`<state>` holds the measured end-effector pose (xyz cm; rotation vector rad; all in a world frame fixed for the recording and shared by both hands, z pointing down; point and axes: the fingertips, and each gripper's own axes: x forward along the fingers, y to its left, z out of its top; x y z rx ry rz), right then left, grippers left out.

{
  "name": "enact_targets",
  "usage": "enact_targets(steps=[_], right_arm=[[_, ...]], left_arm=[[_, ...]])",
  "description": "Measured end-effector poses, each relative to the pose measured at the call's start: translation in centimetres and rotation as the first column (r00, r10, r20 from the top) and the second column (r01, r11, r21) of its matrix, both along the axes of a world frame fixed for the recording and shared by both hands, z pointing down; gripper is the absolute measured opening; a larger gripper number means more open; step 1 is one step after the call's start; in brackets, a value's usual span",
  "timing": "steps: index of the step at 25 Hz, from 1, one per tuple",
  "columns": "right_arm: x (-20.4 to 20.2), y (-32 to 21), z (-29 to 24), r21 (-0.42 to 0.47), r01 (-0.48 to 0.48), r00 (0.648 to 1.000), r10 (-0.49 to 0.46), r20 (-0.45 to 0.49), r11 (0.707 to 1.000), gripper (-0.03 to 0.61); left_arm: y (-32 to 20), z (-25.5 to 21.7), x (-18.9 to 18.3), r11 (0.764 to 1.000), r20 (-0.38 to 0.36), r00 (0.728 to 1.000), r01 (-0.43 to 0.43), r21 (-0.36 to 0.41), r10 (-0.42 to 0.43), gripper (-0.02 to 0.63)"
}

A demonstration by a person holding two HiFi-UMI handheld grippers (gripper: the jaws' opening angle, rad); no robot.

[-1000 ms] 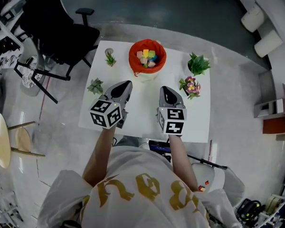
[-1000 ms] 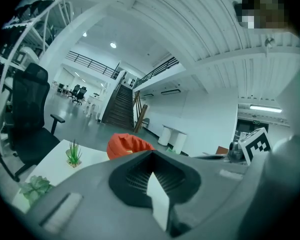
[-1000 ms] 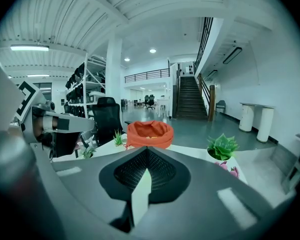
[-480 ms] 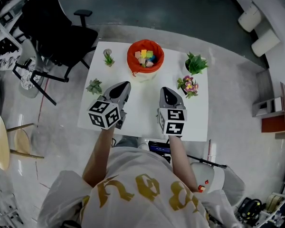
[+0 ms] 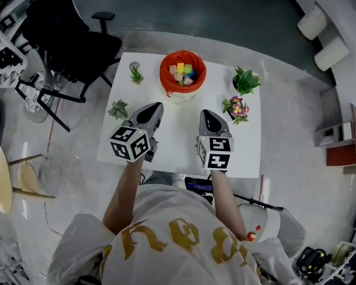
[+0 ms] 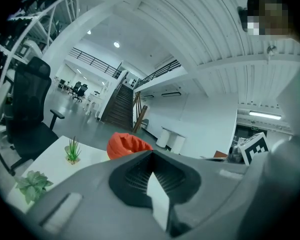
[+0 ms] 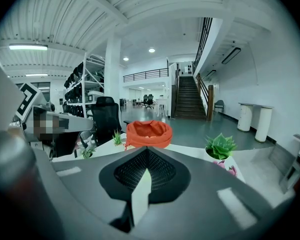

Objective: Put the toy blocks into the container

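An orange fabric container (image 5: 183, 73) stands at the far middle of the white table (image 5: 178, 141), with several coloured toy blocks (image 5: 181, 73) inside it. No block lies loose on the table. My left gripper (image 5: 156, 107) and right gripper (image 5: 206, 113) hover side by side over the near half of the table, both pointing at the container and well short of it. Both are shut with nothing between the jaws. The container (image 6: 129, 145) shows just past the closed left gripper (image 6: 151, 156) in the left gripper view. It (image 7: 149, 133) also sits beyond the closed right gripper (image 7: 146, 151) in the right gripper view.
A small grass plant (image 5: 136, 73) and a succulent (image 5: 118, 108) stand along the table's left side. A green plant (image 5: 247, 79) and a pot of flowers (image 5: 237, 107) stand on the right. A black office chair (image 5: 71, 37) is beyond the left corner.
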<state>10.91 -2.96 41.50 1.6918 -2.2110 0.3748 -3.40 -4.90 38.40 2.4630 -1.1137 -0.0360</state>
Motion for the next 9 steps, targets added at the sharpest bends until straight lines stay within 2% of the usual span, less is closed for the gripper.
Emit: enact_targets(steps=[9], right_arm=[[-0.76, -0.16, 0.23, -0.004, 0.018, 1.0, -0.018, 0.006, 1.0, 0.025]], left_arm=[[-0.19, 0.14, -0.65, 1.0, 0.001, 1.0, 0.014, -0.003, -0.014, 0.0]])
